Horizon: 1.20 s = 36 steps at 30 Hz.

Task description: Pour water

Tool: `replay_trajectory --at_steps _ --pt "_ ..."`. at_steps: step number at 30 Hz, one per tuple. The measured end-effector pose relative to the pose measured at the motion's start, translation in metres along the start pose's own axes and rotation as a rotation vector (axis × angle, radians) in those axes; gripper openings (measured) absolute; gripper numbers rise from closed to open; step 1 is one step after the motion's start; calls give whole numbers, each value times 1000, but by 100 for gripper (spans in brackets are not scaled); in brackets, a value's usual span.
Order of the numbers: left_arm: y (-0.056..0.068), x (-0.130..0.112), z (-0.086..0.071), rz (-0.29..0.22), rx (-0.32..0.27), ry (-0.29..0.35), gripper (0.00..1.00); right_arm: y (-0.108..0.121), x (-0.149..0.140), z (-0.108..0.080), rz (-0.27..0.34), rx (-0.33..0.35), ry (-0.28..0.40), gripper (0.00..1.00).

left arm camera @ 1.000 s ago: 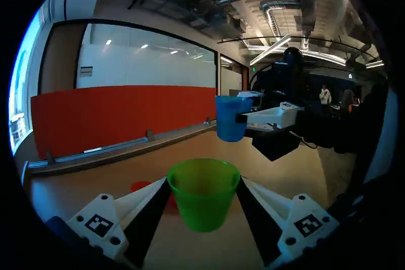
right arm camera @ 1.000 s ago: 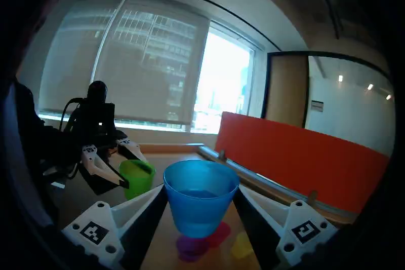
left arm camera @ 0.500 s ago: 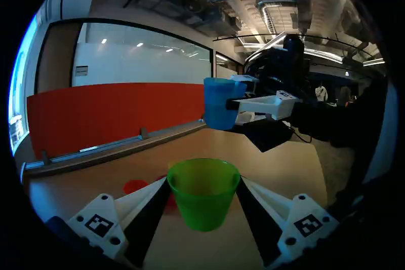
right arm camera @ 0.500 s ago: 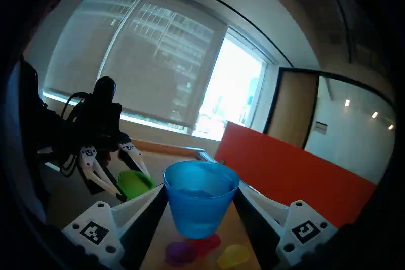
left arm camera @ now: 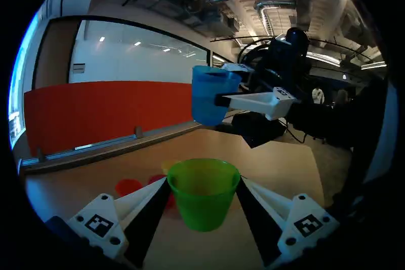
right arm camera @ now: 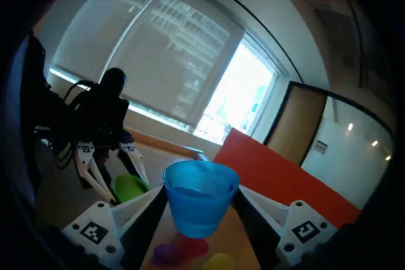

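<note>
Gripping the green cup [left arm camera: 203, 201] between both fingers, the left gripper [left arm camera: 202, 184] holds it upright above the table [left arm camera: 283, 163]. Farther ahead and higher than those fingers, the right gripper [right arm camera: 201, 194] clamps the blue cup [right arm camera: 201, 211] from both sides, water [right arm camera: 200, 192] visible inside it, coloured discs [right arm camera: 168, 254] on the table beneath.

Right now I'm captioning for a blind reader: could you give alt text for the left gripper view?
The left gripper holds a green cup upright between its fingers above a wooden table. Beyond and higher, the right gripper holds a blue cup before a red partition.
</note>
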<state>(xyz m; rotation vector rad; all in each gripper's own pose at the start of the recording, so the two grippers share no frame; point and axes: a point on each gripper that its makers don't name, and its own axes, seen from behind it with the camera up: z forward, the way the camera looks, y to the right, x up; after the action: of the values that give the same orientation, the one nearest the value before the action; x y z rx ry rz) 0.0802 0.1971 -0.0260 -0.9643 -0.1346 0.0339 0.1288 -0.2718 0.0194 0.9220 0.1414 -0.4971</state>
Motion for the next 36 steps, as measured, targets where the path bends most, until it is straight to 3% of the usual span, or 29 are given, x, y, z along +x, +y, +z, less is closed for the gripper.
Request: replay_trajectory --at_steps 24,36 --pt "10 10 8 8 -22 49 88 8 17 15 -239 -16 -13 90" --pt "17 16 11 9 -37 82 88 12 25 21 -330 -27 -17 90"
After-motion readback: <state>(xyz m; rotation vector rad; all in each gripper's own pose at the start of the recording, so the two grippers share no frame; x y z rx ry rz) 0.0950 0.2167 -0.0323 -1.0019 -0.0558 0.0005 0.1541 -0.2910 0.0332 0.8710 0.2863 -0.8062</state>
